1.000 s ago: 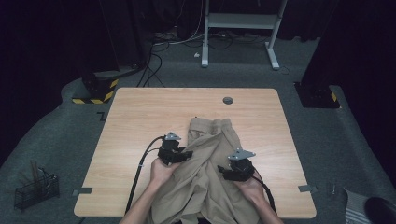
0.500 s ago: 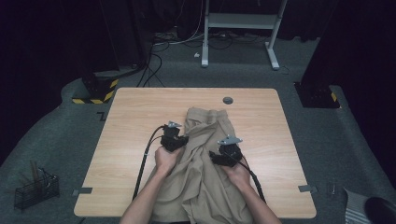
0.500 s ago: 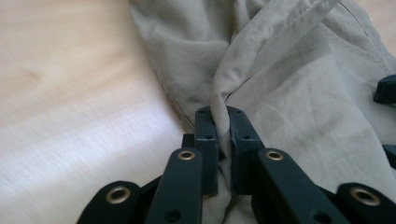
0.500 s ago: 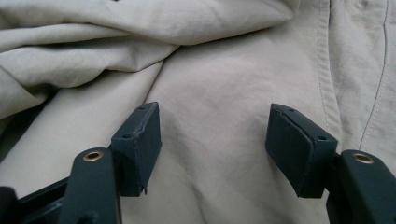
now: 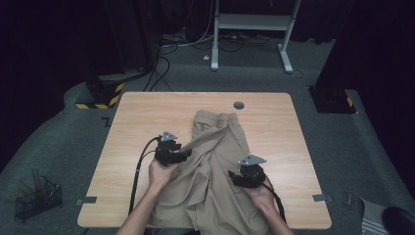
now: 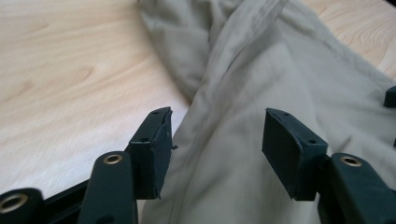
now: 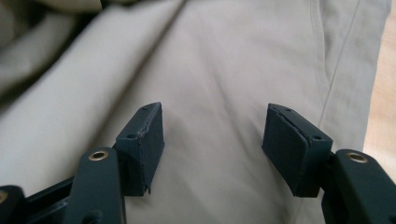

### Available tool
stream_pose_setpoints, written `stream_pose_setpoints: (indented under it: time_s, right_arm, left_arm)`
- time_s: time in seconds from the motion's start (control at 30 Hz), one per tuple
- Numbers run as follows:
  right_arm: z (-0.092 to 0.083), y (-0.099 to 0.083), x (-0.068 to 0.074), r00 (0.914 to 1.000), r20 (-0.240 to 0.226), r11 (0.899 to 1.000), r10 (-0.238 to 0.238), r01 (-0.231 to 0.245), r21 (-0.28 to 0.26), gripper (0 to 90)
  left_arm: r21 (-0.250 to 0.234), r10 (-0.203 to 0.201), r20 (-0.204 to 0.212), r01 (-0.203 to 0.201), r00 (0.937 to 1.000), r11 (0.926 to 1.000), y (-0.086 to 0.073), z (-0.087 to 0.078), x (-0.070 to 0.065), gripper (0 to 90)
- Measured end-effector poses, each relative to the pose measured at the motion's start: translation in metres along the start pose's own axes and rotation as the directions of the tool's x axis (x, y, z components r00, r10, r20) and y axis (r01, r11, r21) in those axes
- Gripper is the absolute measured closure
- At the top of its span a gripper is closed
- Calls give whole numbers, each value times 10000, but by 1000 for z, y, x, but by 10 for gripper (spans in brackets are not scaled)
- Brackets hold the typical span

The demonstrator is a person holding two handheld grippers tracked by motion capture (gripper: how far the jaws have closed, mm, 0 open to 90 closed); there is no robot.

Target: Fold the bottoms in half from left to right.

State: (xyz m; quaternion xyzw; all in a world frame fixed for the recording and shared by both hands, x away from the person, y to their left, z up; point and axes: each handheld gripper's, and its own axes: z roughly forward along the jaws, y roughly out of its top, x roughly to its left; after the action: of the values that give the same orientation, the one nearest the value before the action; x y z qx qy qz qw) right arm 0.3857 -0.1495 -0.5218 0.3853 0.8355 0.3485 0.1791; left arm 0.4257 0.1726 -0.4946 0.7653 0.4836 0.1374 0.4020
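Khaki cotton trousers [image 5: 215,166] lie crumpled on the pale wooden table [image 5: 137,122], reaching its near edge. Left gripper [image 6: 217,140], jaws just opened, and right gripper [image 7: 212,140] hover spread above them, pinching nothing; a shallow pinch might slip off the loose cloth.

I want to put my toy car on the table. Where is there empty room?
Bare wood lies along the table's left side, beside the tan trousers, and along the right side too. The far strip near the round grommet is free. The middle and near edge are crowded by trousers, left gripper and right gripper.
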Motion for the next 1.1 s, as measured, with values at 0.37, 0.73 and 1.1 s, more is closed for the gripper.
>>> stream_pose_setpoints:
  time_s: [0.37, 0.73, 1.1]
  right_arm:
    - [12, 9, -2, 9997, 196, 9998, 151, -149, -103, 372]
    - [36, 32, -9, 9980, 464, 9990, 434, -429, -126, 373]
    - [47, 43, -11, 9974, 481, 9985, 533, -527, -126, 367]
  left_arm:
    - [575, -208, -650, 245, 9977, 9980, -13, 13, 21, 745]
    - [-99, -702, 34, 702, 9975, 9975, 8, 0, 32, 898]
    - [-294, -43, 1472, 87, 9891, 9995, 19, 17, -19, 832]
